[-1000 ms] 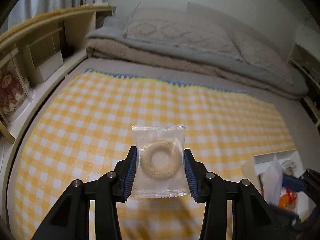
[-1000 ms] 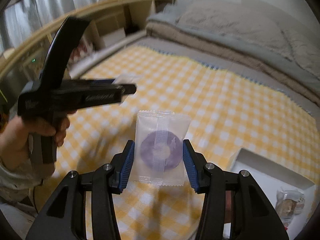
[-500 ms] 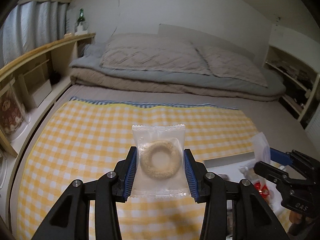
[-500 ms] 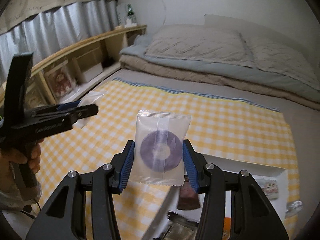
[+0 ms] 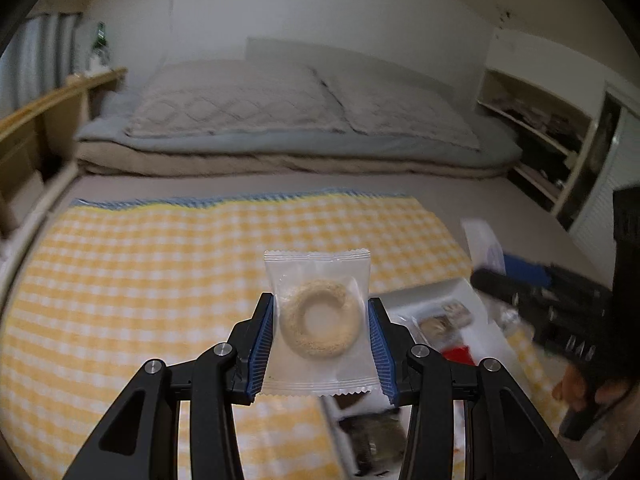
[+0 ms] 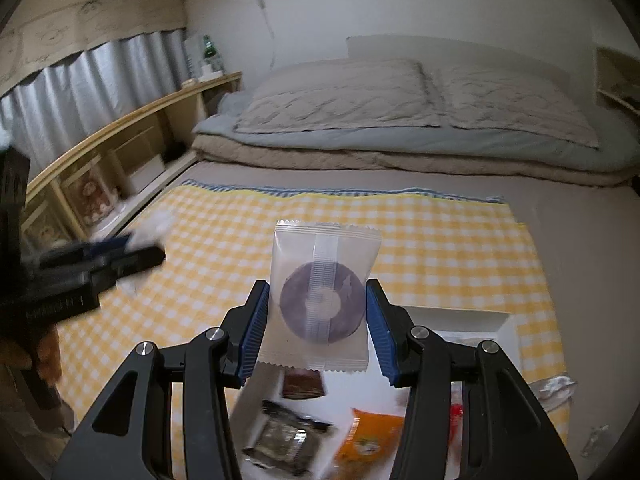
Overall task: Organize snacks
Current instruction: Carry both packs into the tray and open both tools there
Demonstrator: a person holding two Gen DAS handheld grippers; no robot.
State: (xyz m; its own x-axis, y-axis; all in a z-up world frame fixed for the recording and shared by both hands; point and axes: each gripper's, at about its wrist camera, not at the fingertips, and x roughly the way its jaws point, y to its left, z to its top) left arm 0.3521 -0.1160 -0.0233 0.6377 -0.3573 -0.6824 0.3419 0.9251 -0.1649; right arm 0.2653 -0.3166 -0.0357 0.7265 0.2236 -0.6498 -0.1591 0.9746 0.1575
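My left gripper is clamped on a clear sachet with a pale, sandy ring biscuit inside, blue pads pressing both side edges, sachet upright above the yellow checked cloth. No print on that wrapper that I can read. My right gripper is pinched the same way on a second clear sachet, this one holding a dark purple ring, its back seam running down the middle toward the camera; no legible text there either. Below it sits the white tray on the near right part of the cloth, with a dark foil pack, a brown packet and an orange packet inside; their printing is too blurred to read. In the left view the other gripper comes in from the right, blurred, with pale lettering on its black body that I cannot make out. Far off, folded bedding and pillows; a wooden shelf runs along the left, a green bottle at its far end.
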